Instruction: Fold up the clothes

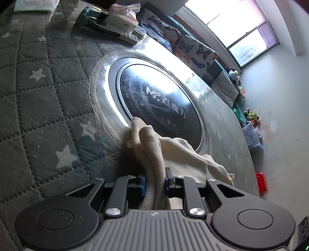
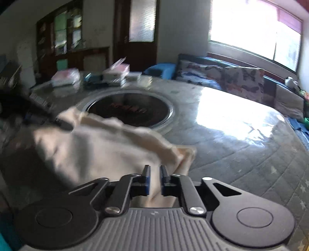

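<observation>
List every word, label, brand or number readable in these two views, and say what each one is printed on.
"Mr. 炫魔方" (characters uncertain): white print on the round black glass cooktop set into the table, left wrist view.
Small white symbols below that print: too small to read.
Pale booklet at the table's far corner: print too small to read.
Same cooktop in the right wrist view: reddish lettering, blurred beyond reading.
Boxes and packets at the table's far edge: blurred, unreadable.

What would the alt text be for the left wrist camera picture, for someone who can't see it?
The left tool is shut on a bunched fold of cream cloth, which trails onto a round table with a dark glass cooktop set in its middle. A grey quilted star-print cover lies on the left; butterfly-print cushions sit under a bright window.
</observation>
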